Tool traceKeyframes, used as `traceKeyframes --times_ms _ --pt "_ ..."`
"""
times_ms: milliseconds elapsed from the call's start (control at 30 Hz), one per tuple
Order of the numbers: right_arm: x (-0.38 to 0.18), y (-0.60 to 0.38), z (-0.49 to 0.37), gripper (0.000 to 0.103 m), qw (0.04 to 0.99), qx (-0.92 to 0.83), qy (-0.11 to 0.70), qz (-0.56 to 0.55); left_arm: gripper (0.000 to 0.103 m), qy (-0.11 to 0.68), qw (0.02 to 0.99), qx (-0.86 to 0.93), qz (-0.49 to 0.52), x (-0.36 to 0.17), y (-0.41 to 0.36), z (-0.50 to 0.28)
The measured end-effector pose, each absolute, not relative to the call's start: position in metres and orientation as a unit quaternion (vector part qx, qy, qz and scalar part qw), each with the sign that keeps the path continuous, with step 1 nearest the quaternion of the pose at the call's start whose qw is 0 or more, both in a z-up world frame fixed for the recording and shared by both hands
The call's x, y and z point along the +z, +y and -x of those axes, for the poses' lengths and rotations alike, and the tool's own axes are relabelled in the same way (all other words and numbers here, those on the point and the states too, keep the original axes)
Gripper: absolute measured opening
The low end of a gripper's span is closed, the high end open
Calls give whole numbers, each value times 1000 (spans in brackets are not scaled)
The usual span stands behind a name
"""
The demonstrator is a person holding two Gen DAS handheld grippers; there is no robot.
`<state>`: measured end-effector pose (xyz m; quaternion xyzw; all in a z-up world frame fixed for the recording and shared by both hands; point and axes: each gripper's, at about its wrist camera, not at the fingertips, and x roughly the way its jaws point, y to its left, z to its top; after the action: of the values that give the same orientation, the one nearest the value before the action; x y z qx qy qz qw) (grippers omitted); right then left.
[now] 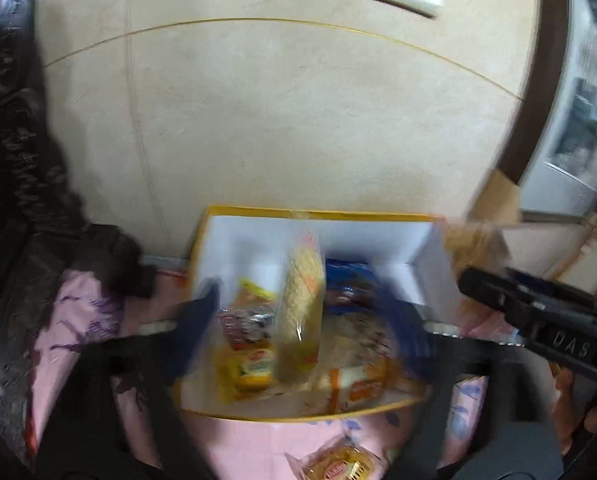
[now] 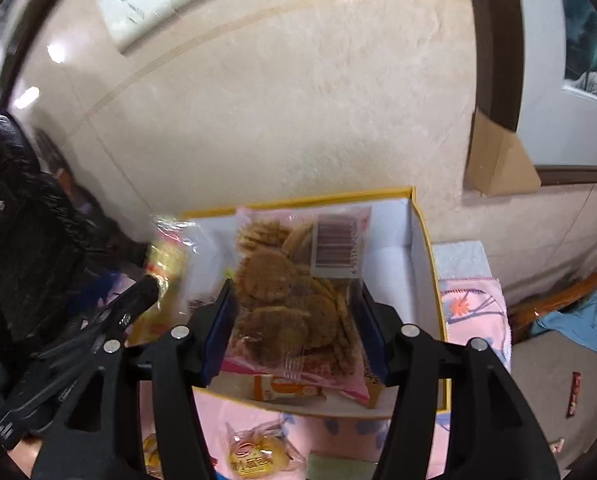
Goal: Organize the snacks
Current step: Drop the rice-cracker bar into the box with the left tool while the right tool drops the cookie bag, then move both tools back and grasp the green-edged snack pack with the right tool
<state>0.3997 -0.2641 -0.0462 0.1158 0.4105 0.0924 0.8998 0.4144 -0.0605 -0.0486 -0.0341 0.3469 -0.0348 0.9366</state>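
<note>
A yellow-edged white box (image 1: 314,232) (image 2: 422,240) sits on a pink cloth and holds several snack packs. In the left wrist view a clear bag of pale yellow snacks (image 1: 302,312) hangs between my left gripper's (image 1: 306,332) fingers, which stand wide of it; blur hides any contact. My right gripper (image 2: 294,320) is shut on a pink bag of brown biscuits (image 2: 294,288), held over the box. The right gripper also shows at the right in the left wrist view (image 1: 538,308).
Wrapped yellow cakes lie on the pink cloth in front of the box (image 1: 338,464) (image 2: 258,452). A dark carved chair (image 1: 14,160) stands left. A cardboard box (image 2: 498,160) leans on the wall at right. Beige tiled wall behind.
</note>
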Motion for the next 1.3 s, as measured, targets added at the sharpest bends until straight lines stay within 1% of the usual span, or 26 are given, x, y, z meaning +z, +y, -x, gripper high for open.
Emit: traceKeyframes --times_ms 67,100,333,533,700,967,1033,1200,1300 --pt "-45 -267 -394 71 903 95 399 -128 96 335 942 -27 26 -45 -61 -411" --pt "-44 -268 -390 71 906 94 393 -128 97 335 942 -27 20 -44 -61 -410" --pt "-39 -266 -349 71 908 97 392 -111 98 340 940 -23 10 -42 -61 -393" --pt "-46 -280 -299 72 910 82 396 -90 99 339 940 -32 16 -38 -61 -357" --pt "-84 -306 -252 72 897 52 430 -88 100 331 943 -39 19 -55 -44 -300" --pt "-155 -334 -185 72 860 12 497 -114 100 377 924 -58 27 -102 -25 -217" --pt "-165 -331 -174 72 859 13 501 -101 100 389 919 -61 24 -112 -22 -200" --pt "-187 -314 -161 72 858 38 511 -24 100 418 906 -66 21 -130 -13 -161" --pt "-193 -317 -167 72 859 25 510 -35 100 427 901 -64 36 -135 -11 -154"
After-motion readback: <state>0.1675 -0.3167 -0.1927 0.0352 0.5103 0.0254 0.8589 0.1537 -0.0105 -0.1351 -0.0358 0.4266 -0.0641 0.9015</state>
